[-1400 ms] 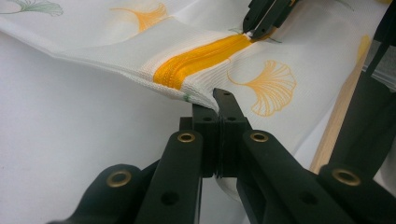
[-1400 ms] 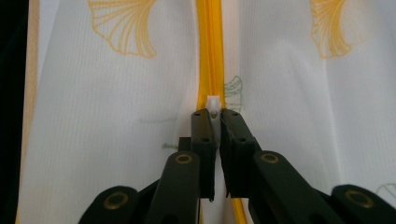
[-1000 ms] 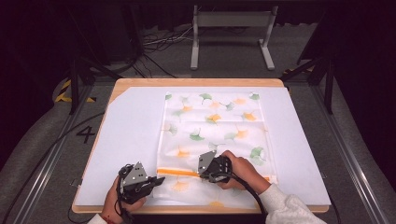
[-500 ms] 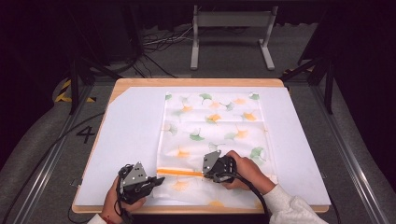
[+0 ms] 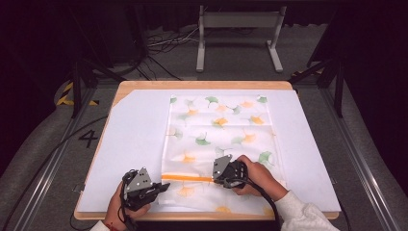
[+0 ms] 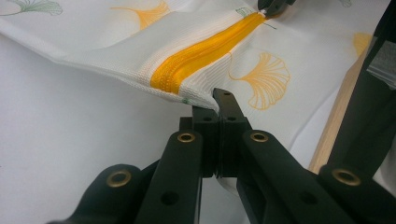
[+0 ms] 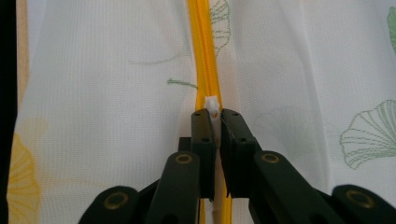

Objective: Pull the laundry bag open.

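A white mesh bag (image 5: 221,130) printed with green and orange ginkgo leaves lies flat on the white mat (image 5: 134,144). An orange zipper (image 5: 187,178) runs across its near end. My left gripper (image 5: 163,186) is shut on the bag's edge at the zipper's left end, and the left gripper view shows the cloth pinched at its tips (image 6: 215,100) beside the zipper (image 6: 201,56). My right gripper (image 5: 216,179) is shut on the white zipper pull (image 7: 212,103), astride the zipper (image 7: 201,46). The right gripper (image 6: 273,5) also appears far along the zipper.
The mat covers a wooden table (image 5: 202,84) whose near edge (image 5: 192,216) lies just below both hands. A metal stand (image 5: 238,33) and cables (image 5: 159,45) sit on the floor behind. Rails (image 5: 361,159) flank the table.
My right gripper has slid slightly to the right along the zipper, baring a little more orange. The left gripper has stayed put.
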